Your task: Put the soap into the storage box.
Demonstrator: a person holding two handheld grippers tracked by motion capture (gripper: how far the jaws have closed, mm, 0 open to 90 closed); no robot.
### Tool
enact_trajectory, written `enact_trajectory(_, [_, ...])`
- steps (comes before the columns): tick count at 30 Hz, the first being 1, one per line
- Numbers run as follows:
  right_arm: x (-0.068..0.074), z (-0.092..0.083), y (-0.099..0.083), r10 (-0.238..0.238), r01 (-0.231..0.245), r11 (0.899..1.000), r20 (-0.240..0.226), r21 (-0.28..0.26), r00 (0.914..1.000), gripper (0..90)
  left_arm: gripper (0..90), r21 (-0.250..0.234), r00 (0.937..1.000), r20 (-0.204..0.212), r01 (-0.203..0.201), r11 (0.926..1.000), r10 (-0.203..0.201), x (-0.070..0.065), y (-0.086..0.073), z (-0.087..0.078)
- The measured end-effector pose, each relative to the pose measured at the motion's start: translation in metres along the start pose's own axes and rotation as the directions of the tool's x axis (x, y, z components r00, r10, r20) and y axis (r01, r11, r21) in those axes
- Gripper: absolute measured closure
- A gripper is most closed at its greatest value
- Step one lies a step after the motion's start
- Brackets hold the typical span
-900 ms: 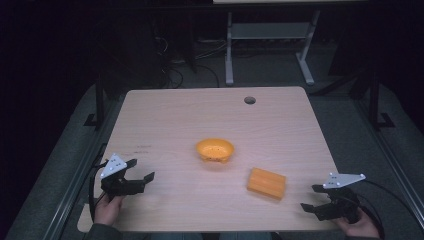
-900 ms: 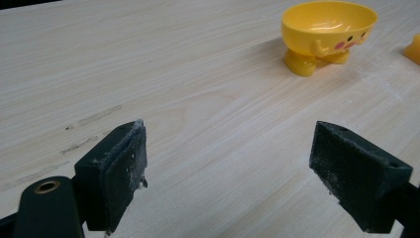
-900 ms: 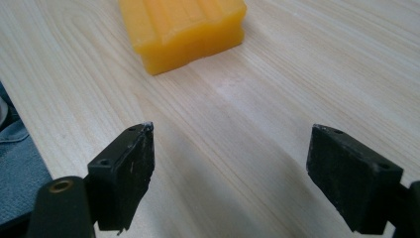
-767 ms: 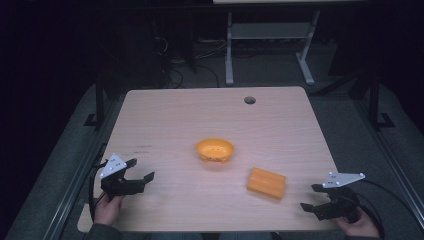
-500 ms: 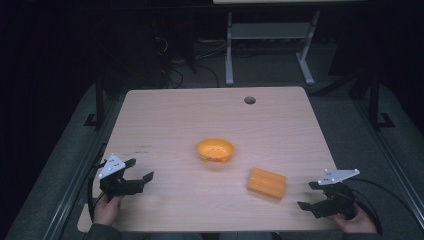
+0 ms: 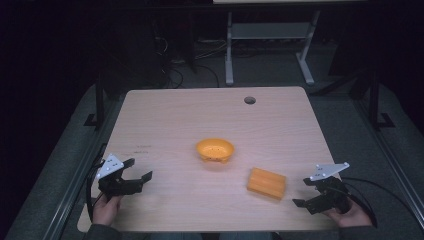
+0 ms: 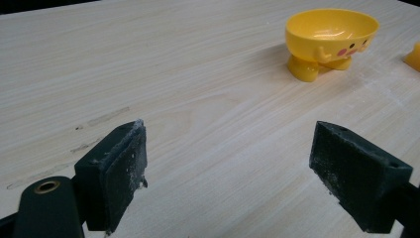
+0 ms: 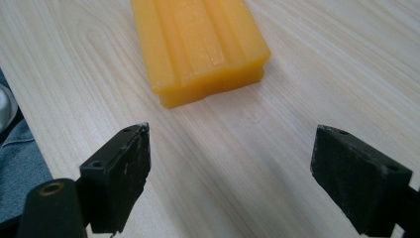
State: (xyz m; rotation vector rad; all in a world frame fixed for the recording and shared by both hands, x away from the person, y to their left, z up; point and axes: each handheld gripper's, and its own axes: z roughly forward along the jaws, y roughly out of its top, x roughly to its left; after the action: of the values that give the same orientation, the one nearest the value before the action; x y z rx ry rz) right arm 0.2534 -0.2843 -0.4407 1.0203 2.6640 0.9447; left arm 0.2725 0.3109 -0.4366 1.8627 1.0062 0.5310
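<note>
A yellow bowl (image 6: 215, 150) stood mid-table, with nothing in it. My left claw (image 6: 134, 177) gaped wide over bare wood at the near left corner, gripping nothing. My right claw (image 6: 306, 194) gaped just as wide at the near right, also gripping nothing, with an orange block (image 6: 266, 183) lying flat just beyond it. Its own camera showed ridges along the block; the left claw's camera showed a little face on the bowl. The table (image 6: 165, 120) was pale wood with a round hole (image 6: 249, 100) near the far edge, in a dark room.
</note>
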Motion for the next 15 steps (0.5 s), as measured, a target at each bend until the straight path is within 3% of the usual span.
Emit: enact_trajectory(15, [0.004, -0.004, 0.020, -0.051, 0.051, 0.999, -0.014, 0.011, 0.9986, 15.2, 14.1, 0.000, 1.0000, 0.000, 0.005, 1.0000, -0.005, 0.001, 0.000, 0.000])
